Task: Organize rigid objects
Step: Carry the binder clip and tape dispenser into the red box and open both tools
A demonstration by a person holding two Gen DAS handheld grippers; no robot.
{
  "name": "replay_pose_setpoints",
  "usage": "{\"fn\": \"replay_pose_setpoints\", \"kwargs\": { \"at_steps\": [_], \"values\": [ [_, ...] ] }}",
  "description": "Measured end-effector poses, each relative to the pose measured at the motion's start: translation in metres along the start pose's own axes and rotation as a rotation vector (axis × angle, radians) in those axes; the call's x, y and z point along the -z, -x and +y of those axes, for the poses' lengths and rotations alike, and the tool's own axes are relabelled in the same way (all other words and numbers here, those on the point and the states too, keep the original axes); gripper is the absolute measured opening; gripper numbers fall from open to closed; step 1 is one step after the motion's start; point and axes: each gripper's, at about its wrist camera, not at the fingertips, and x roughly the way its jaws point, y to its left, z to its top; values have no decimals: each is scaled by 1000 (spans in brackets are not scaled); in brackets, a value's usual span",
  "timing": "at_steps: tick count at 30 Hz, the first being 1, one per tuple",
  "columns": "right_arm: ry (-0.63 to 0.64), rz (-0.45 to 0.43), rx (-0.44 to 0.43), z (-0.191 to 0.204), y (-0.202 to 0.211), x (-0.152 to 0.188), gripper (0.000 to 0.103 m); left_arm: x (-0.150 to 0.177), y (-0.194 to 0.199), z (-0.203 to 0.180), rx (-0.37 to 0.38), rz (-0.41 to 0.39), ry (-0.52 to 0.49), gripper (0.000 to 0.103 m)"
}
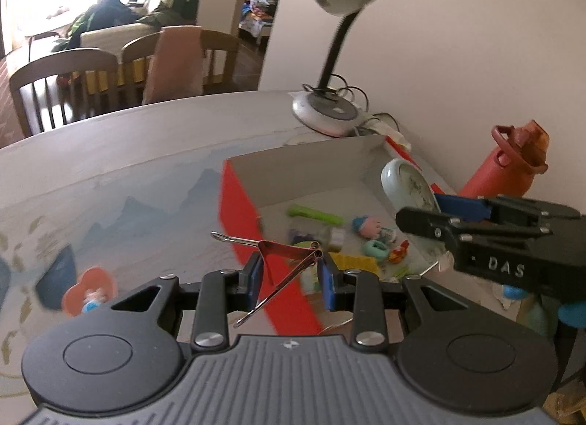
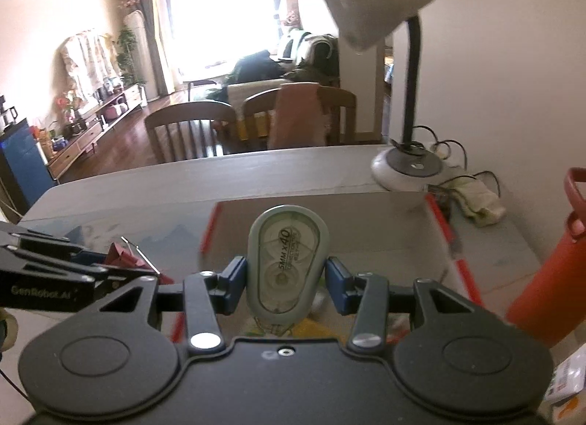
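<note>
My left gripper (image 1: pixel 291 271) is shut on a red binder clip (image 1: pixel 285 251), whose wire handles stick out to the left and toward the camera. It hangs over the near red wall of an open box (image 1: pixel 238 205) with a white inside. In the box lie several small toys, among them a green stick (image 1: pixel 315 214) and a pink-faced figure (image 1: pixel 370 225). My right gripper (image 2: pixel 287 282) is shut on a pale green correction tape (image 2: pixel 287 263), held upright above the same box (image 2: pixel 452 241). From the right wrist, the left gripper (image 2: pixel 110 273) and its clip (image 2: pixel 122 258) show at the left.
A desk lamp (image 1: pixel 329 113) stands behind the box, with cables and a cloth (image 2: pixel 476 201) beside it. A red water bottle (image 1: pixel 512 168) stands right of the box by the wall. An orange heart-shaped toy (image 1: pixel 89 293) lies on the table at the left. Chairs line the far table edge.
</note>
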Motion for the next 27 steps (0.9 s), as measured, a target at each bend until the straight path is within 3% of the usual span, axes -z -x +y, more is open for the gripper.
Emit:
{"fn": "replay_pose_setpoints", "kwargs": {
  "at_steps": [10,18,27],
  "values": [
    [-50,32,46,-57,-26,-3,46,-17,-55,-45,11,70,-60,31],
    [-57,84,70,-79,-63,-6,46,-26,-103,-68,1,147,-95,31],
    [-21,183,40,-83,-105,-3,46,-24,-144,-85,8,223,-103,31]
  ]
}}
